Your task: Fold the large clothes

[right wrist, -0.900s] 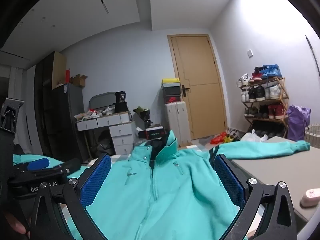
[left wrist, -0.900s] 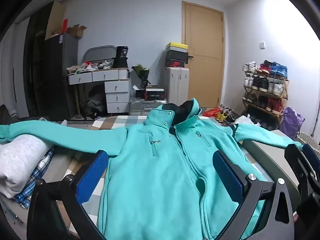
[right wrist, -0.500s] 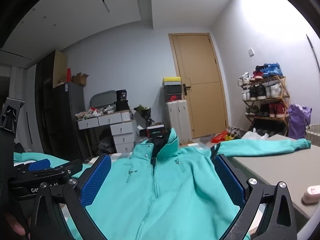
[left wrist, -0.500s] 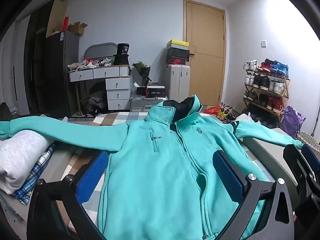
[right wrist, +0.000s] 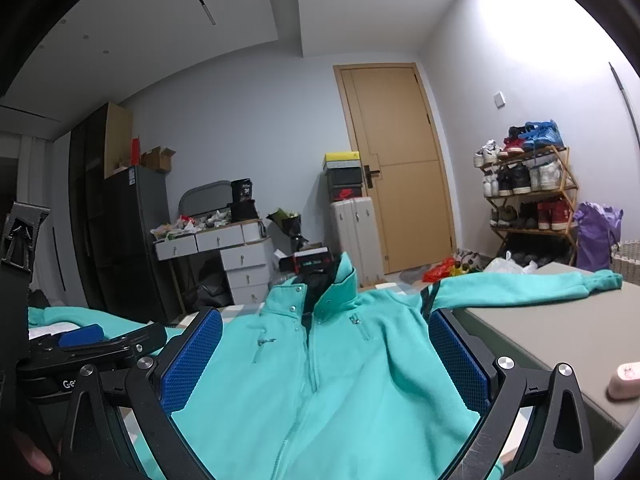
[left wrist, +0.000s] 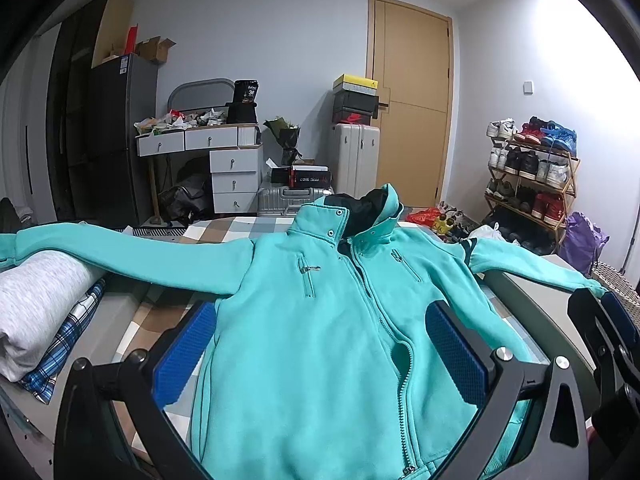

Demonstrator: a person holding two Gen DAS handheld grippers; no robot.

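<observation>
Jacket (left wrist: pixel 320 340) lies spread flat, unfolded; both grippers (left wrist: pixel 320 356) (right wrist: pixel 324 364) hover open-jawed, empty. Next, I'd say, grab a sleeve (left wrist: pixel 132 256).

1. A tan wooden door (left wrist: pixel 410 92) stands at the upper centre-right of the left wrist view.
2. A wooden shoe rack crowded with sneakers (left wrist: pixel 532 172) fills the right edge, with a purple bag (left wrist: pixel 582 240) beside it.
3. A pale grey hard-shell suitcase (left wrist: pixel 356 160) stands upright left of the door, with stacked shoeboxes (left wrist: pixel 355 100) on top.
4. A white desk with small drawers (left wrist: pixel 216 160) sits centre-left, its top cluttered.
5. A tall dark refrigerator (left wrist: pixel 120 140) carries cardboard boxes (left wrist: pixel 154 49) at upper left.
6. A folded grey cloth (left wrist: pixel 36 304) lies on blue plaid fabric (left wrist: pixel 64 344) at lower left.
7. A small pink object (right wrist: pixel 626 380) rests on the grey surface (right wrist: pixel 560 332) at lower right of the right wrist view.
</observation>
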